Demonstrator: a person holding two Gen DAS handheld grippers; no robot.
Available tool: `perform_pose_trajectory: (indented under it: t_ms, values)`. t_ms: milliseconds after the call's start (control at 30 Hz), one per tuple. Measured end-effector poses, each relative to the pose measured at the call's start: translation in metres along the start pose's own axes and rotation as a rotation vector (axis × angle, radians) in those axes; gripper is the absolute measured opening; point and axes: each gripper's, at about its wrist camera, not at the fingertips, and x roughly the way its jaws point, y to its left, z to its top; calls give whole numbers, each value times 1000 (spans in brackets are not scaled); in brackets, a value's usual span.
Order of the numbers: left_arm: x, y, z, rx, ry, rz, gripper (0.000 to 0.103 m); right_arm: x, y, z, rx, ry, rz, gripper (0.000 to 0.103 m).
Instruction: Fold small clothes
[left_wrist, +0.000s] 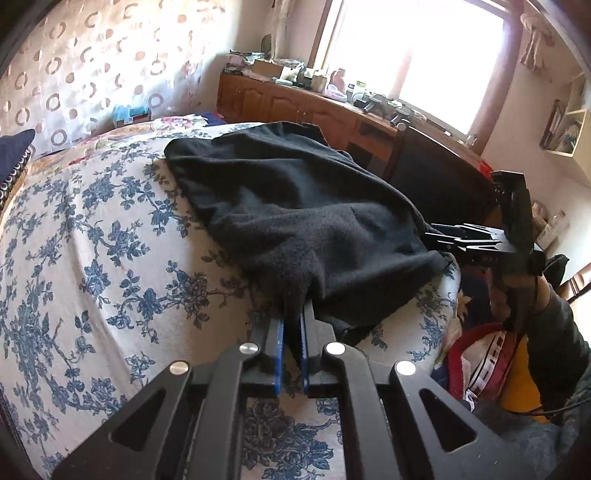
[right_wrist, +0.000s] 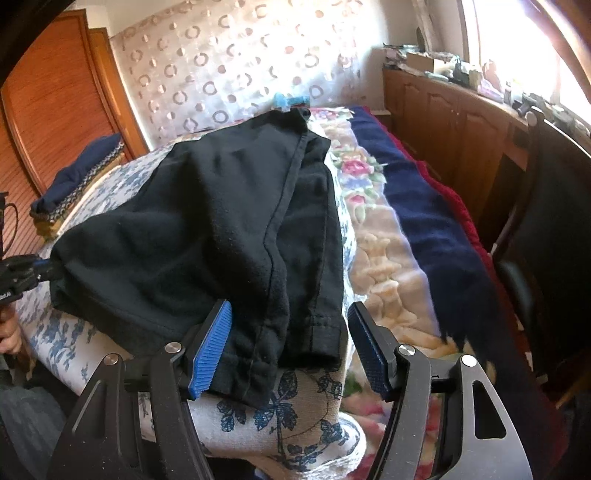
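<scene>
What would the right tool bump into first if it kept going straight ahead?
Most likely the black fleece garment. The right tool is open, and the garment's hemmed near edge lies between its blue pads, on the blue-flowered white bedcover. Depth is hard to judge, so it may already be touching.

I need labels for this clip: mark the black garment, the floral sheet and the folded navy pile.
black garment (right_wrist: 207, 221), right wrist view, on its broad upper panel.
floral sheet (left_wrist: 92, 258), left wrist view, on a bare blue-flowered stretch.
folded navy pile (right_wrist: 79, 168), right wrist view, on its top layer.
</scene>
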Motion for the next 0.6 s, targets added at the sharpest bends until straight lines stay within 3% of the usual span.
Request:
perform_pose_trajectory:
  t_ms: [233,433,533,600]
  values:
    - [0,-2,1,3,-3,6,4,-3,6,-2,-15,-14,-26,56]
    - [2,0,-1,2,2,10,4,-8,12,-4,-50,-28,-48,55]
    - [4,0,-2,1,6,11,4,-7,14,-5,-65,-33,-25,44]
    - [6,1,-3,-2,10,10,4,-6,12,-4,-61,-27,-25,44]
